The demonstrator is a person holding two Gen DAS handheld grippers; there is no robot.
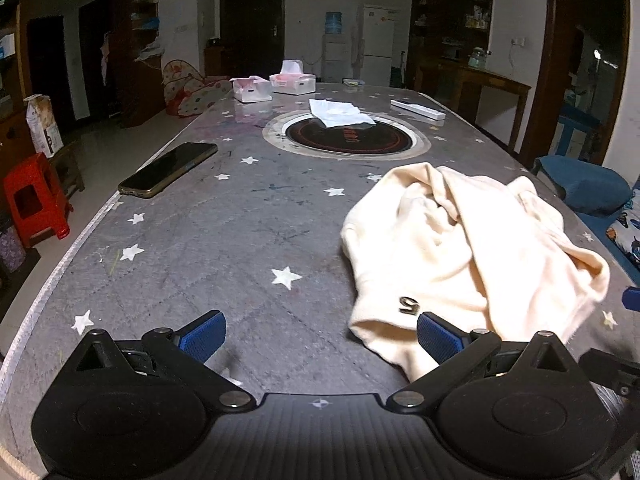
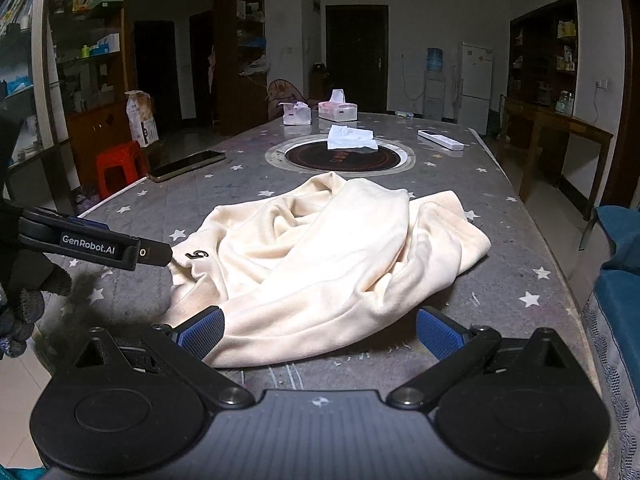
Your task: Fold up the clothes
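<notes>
The cream garment (image 2: pixel 320 248) lies crumpled on the near right of the tabletop (image 1: pixel 224 240), so both the left gripper (image 1: pixel 320 336) and right gripper (image 2: pixel 320 334), fingers spread and empty, should probably pinch its near hem and drag leftward into open room, short of the phone (image 1: pixel 168 170).

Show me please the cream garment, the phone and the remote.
cream garment (image 2: pixel 320 252), right wrist view, middle folds.
phone (image 1: pixel 170 169), left wrist view, dark screen.
remote (image 2: pixel 440 140), right wrist view, white body.
</notes>
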